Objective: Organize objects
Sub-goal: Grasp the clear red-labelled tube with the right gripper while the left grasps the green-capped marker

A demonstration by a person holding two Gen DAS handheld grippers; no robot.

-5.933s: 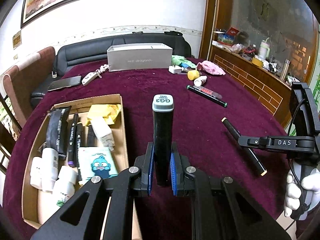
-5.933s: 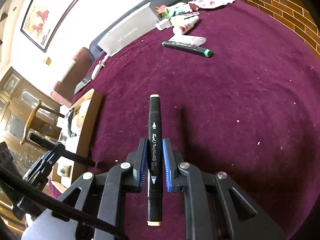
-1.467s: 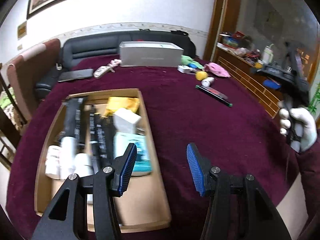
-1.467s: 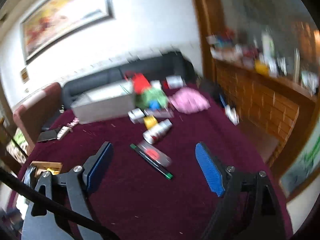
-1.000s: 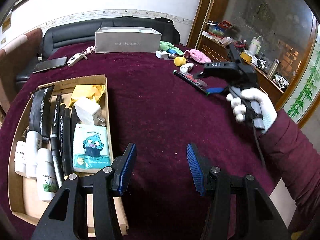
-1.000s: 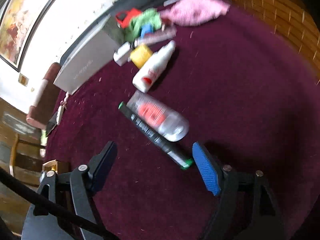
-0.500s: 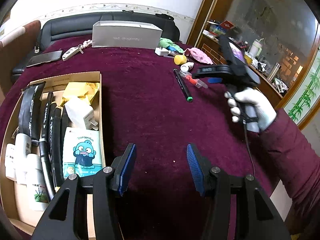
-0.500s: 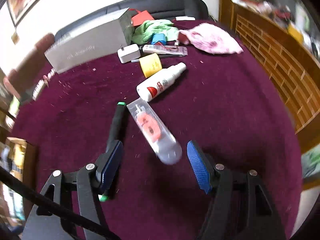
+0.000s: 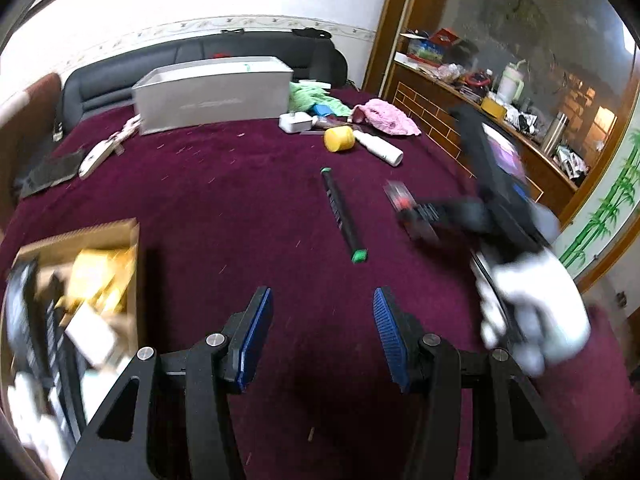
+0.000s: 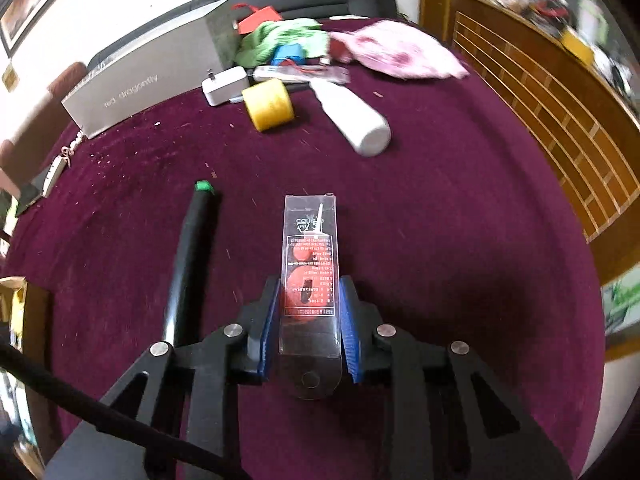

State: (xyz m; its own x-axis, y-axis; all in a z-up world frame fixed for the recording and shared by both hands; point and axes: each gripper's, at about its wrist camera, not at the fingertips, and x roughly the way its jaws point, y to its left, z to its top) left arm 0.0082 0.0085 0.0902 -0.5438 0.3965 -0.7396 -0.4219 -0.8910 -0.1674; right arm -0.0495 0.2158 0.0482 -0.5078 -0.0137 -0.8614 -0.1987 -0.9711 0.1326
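My right gripper (image 10: pixel 308 320) is closing its jaws on a clear plastic package (image 10: pixel 310 256) with a red item inside, and the blue pads touch its two long sides. A black marker with green ends (image 10: pixel 192 248) lies on the maroon cloth just left of it. In the left wrist view my left gripper (image 9: pixel 322 336) stands open with nothing between its fingers, above bare cloth. The marker (image 9: pixel 342 216) lies ahead of it. The right gripper (image 9: pixel 420 216) is blurred at the right, in a white-gloved hand (image 9: pixel 536 312). The cardboard tray (image 9: pixel 120 228) of sorted items is at the left.
Farther back on the table lie a yellow roll (image 10: pixel 269 105), a white bottle (image 10: pixel 352 116), a white charger (image 10: pixel 224 86), a grey box (image 10: pixel 148 84), and green and pink cloths (image 10: pixel 396 56). A wooden cabinet (image 10: pixel 560 120) runs along the right edge.
The right gripper's jaws have narrowed onto the clear package, which now sits straight between the pads. The left gripper has moved right, away from the tray, with its jaws unchanged.
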